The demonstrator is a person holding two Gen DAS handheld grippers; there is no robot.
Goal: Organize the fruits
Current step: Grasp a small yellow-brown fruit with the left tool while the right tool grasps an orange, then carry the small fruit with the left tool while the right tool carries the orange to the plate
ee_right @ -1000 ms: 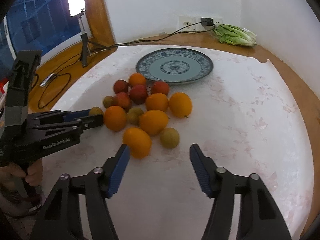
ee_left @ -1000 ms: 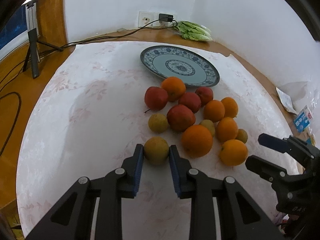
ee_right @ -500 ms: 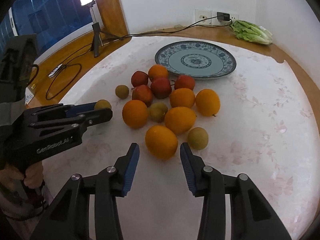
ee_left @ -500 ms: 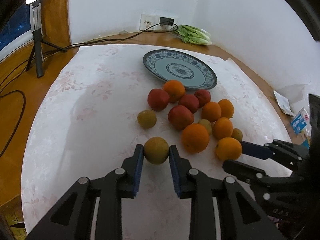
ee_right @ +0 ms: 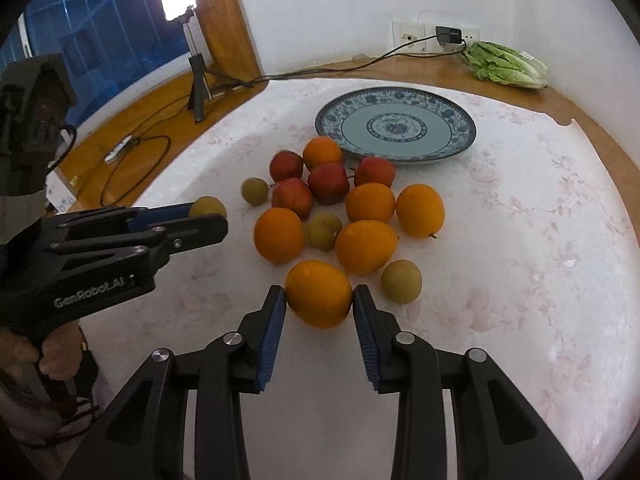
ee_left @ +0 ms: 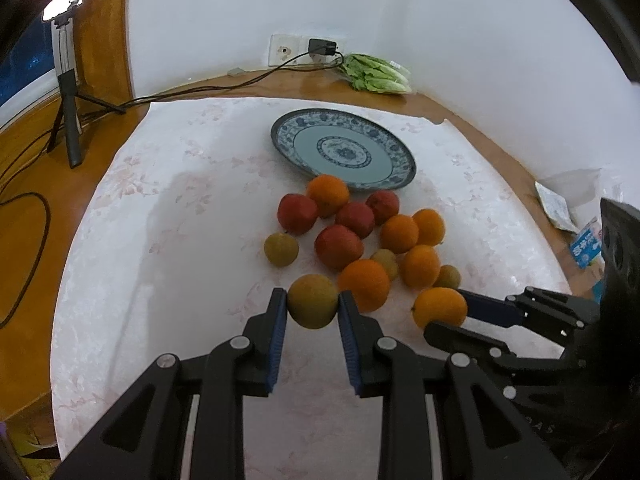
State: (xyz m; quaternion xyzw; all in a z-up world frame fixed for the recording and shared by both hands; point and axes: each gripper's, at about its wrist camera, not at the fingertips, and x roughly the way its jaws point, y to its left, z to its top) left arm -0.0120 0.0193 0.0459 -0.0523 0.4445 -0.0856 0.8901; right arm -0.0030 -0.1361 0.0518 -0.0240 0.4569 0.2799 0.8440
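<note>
On the white floral cloth lies a pile of oranges, red apples and small yellow-green fruits, in front of a blue patterned plate that holds nothing. My left gripper is shut on a yellow-green fruit at the pile's near left; the right wrist view shows this gripper from the side. My right gripper is closing on the nearest orange, and its blue pads touch both sides of the fruit. The left wrist view shows that gripper around the same orange.
A bag of lettuce and a wall socket with a plugged-in charger are at the back. A tripod light and cables stand on the wooden ledge at the left. Packets lie at the right edge. A hand grips the left tool.
The right gripper's jaws narrowed from wide apart to touching the nearest orange, and it moved in around it. The left gripper kept its hold on the yellow-green fruit.
</note>
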